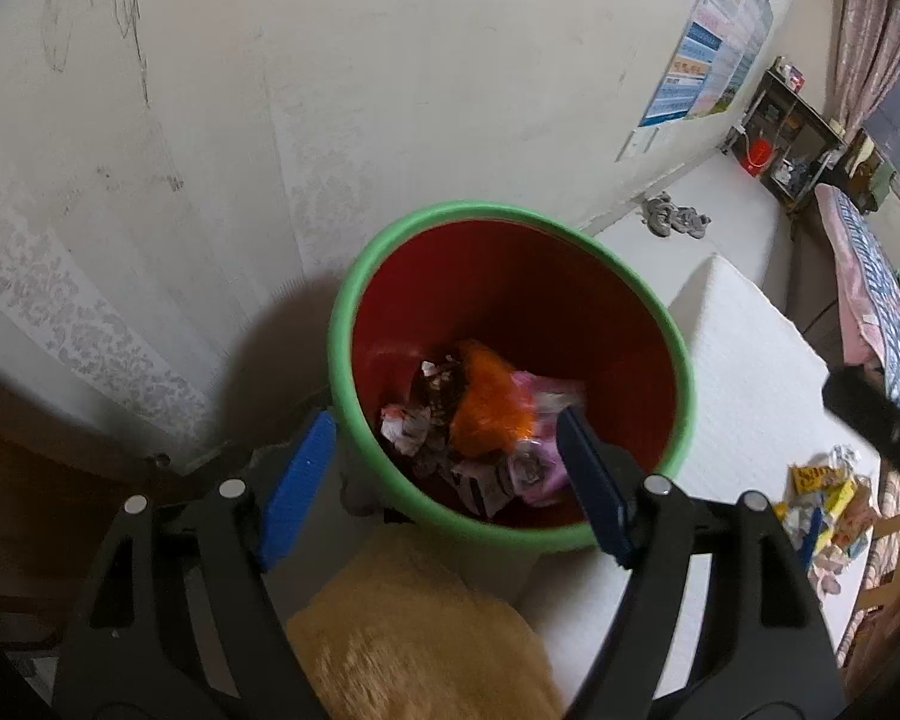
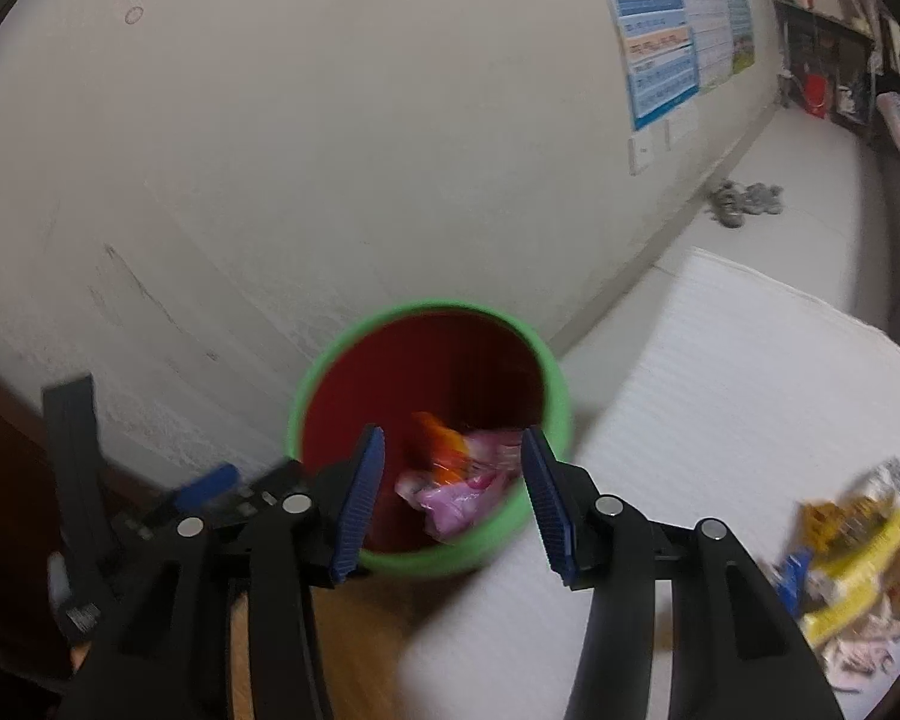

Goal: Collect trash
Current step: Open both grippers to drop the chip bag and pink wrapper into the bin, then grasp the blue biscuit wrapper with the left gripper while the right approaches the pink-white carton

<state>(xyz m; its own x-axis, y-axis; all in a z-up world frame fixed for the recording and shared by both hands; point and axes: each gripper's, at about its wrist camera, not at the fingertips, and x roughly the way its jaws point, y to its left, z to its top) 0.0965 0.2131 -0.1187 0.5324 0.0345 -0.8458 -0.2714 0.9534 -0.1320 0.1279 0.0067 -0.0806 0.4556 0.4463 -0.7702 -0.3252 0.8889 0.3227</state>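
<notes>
**Both grippers empty over the bin, more trash left on the mat**

The left gripper hangs over the near edge of the bin, jaws spread wide with nothing between them. The right gripper sits in much the same pose above the same bin, its jaws also apart and empty. Held this way, pointing down into the mouth, both look placed for dropping things in, not for picking anything up.

The bin is red inside with a green rim, and stands on the floor against the wall, just beside the white mat. It is only partly filled. At the bottom lie an orange wrapper, a pink plastic bag and some crumpled printed paper, all loosely piled.

The remaining trash is a heap of wrappers, yellow and white, lying on the mat well apart from the bin, toward the right. The right wrist view shows the same heap, blurred. A tan furry cushion lies just below the bin.

Judging from the heap, the job is unfinished, and the next reach should go right.
</notes>
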